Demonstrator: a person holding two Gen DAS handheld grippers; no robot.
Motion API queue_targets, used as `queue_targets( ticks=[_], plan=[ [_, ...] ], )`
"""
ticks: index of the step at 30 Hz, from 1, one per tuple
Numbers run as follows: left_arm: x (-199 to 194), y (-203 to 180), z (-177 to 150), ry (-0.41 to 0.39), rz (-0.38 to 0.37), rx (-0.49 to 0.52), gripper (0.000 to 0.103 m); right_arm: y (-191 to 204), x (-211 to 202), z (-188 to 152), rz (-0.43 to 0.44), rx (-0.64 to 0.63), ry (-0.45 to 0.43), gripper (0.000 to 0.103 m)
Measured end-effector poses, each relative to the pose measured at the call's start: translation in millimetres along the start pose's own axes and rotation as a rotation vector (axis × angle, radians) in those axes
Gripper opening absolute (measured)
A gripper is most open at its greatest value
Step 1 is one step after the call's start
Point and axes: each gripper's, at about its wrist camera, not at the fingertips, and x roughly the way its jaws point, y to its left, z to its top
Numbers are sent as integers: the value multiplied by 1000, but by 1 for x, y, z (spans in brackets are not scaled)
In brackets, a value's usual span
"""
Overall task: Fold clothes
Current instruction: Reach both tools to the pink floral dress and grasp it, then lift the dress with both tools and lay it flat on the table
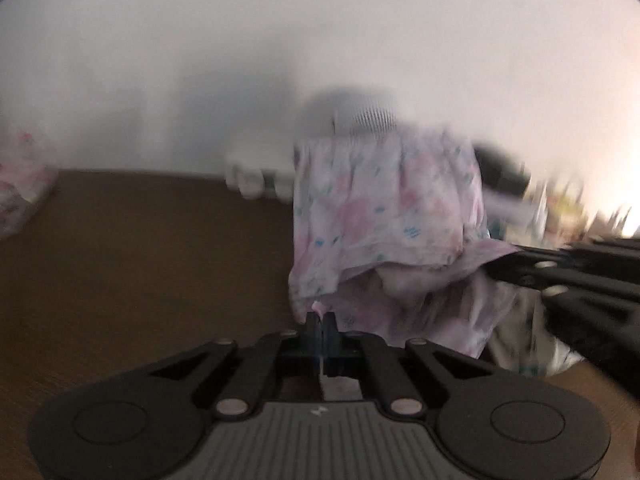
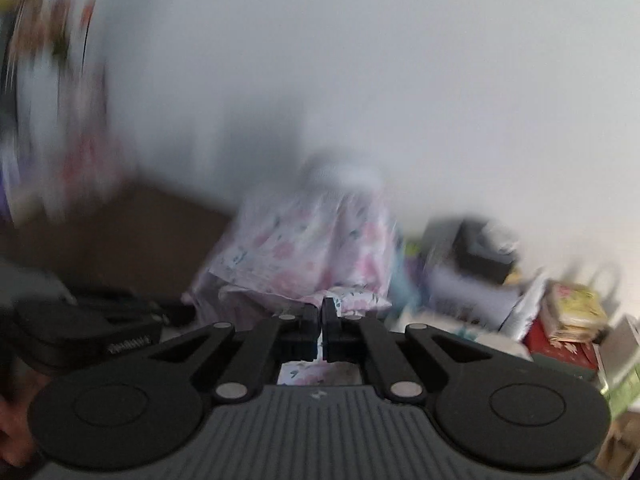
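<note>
A white garment (image 1: 384, 216) printed with pink blotches and small blue marks hangs bunched over the brown table (image 1: 140, 260), its top draped on a blurred white ribbed object (image 1: 368, 118). My left gripper (image 1: 320, 318) is shut, with a pink scrap of the garment's lower edge pinched at its tips. My right gripper (image 1: 494, 266) comes in from the right and clamps the garment's other lower edge. In the right wrist view that gripper (image 2: 322, 310) is shut with the garment (image 2: 308, 248) caught between its fingers. The left gripper's black body (image 2: 92, 332) lies low at the left.
A heap of similar floral cloth (image 1: 20, 188) sits at the table's far left. White objects (image 1: 256, 180) stand against the pale wall. A black box (image 2: 484, 252), bags and stacked cartons (image 2: 568, 320) crowd the right side. A hand (image 2: 12, 432) shows at the lower left.
</note>
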Motion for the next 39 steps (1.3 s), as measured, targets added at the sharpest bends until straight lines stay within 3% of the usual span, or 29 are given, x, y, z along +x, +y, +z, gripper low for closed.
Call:
queue_targets(
  ticks=[3,6,7,10,13,17,21,26,28,30,34,36,39],
  plan=[
    [-85,-5,31,-200,-114,-26,0,-6,-83,36,97,89,-193,1],
    [-214,-14,33,-542,-183,2,0,-7,-173,63,243,136,-333,1],
    [-248,-16,30,-609,-205,1,0,-5,-202,69,277,134,-375,1],
    [-332,-26,18,-742,-269,0,0,7,-291,75,336,109,-517,1],
    [-394,-48,16,-847,-249,86,0,19,-357,76,349,97,-601,1],
    [-444,-65,23,-843,-234,115,0,27,-414,79,306,85,-602,1],
    [-469,-76,28,-791,-234,132,0,34,-432,89,218,39,-505,1],
    [-427,-102,32,-631,-225,176,0,48,-400,93,111,-28,-326,1],
    [-410,-112,39,-609,-204,187,0,43,-388,103,72,-8,-322,1],
    [-408,-119,51,-644,-165,194,0,43,-401,118,35,6,-393,1],
    [-469,-121,51,-865,-147,195,0,47,-469,116,38,22,-606,1],
    [-503,-117,29,-957,-144,201,0,53,-499,95,123,55,-643,1],
    [-519,-113,-28,-976,-93,223,0,73,-514,35,134,43,-620,1]
  ],
)
